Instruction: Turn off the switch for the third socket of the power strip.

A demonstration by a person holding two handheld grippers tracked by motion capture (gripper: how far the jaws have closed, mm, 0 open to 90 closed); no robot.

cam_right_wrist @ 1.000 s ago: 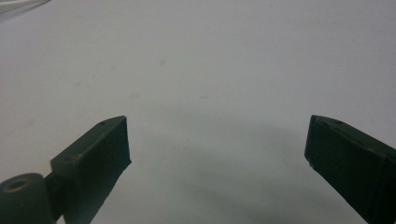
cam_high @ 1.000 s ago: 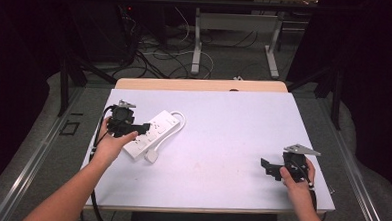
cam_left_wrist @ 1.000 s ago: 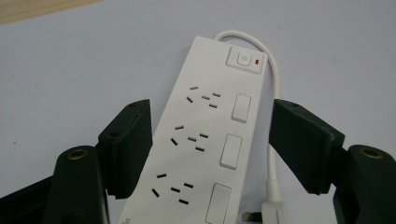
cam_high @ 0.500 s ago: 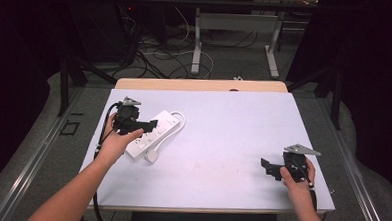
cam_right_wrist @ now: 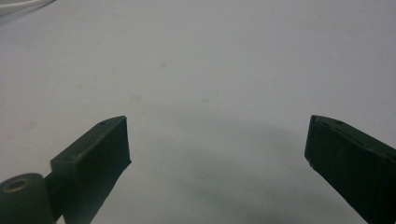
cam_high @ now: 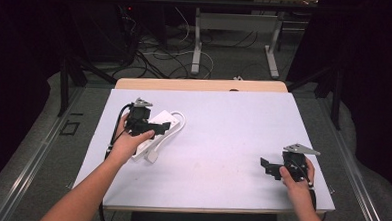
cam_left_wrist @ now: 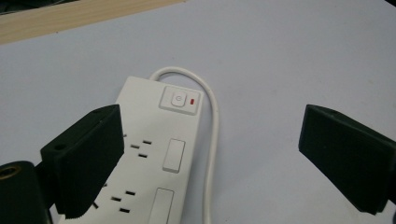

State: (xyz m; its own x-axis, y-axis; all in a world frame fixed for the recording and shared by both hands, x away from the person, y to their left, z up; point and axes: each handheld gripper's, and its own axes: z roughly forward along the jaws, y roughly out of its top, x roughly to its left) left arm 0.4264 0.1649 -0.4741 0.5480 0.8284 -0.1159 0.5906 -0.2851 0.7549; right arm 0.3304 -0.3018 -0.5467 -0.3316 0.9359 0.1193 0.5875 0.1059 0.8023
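A white power strip (cam_high: pixel 155 131) lies on the left part of the pale table (cam_high: pixel 222 141). Its white cord (cam_left_wrist: pixel 212 140) loops around the end with the switch (cam_left_wrist: pixel 180 100). A small red mark sits beside the switch. The left gripper (cam_left_wrist: pixel 210 158) hangs just above the power strip with its jaws wide apart and nothing between them. The right gripper (cam_high: pixel 271 166) is far away, near the right edge of the table. Its jaws are wide apart too, over bare table.
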